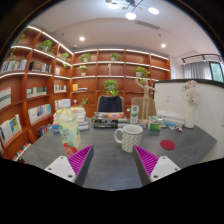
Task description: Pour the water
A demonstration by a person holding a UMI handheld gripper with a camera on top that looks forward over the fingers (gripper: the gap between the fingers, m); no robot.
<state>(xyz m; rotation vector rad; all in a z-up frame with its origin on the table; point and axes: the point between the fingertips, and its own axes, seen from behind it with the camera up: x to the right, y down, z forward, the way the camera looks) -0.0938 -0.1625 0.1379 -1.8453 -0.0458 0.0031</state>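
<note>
Gripper view shows our gripper (113,163) with jaws wide and empty; the mug (129,137) at twelve o'clock stands untouched on the surface (110,165), so pouring hasn't begun.

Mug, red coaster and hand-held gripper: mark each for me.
Mug (128,138), gripper view, on its white side.
Red coaster (167,145), gripper view, on its top face.
Hand-held gripper (113,162), gripper view, midway between its open fingertips.
</note>
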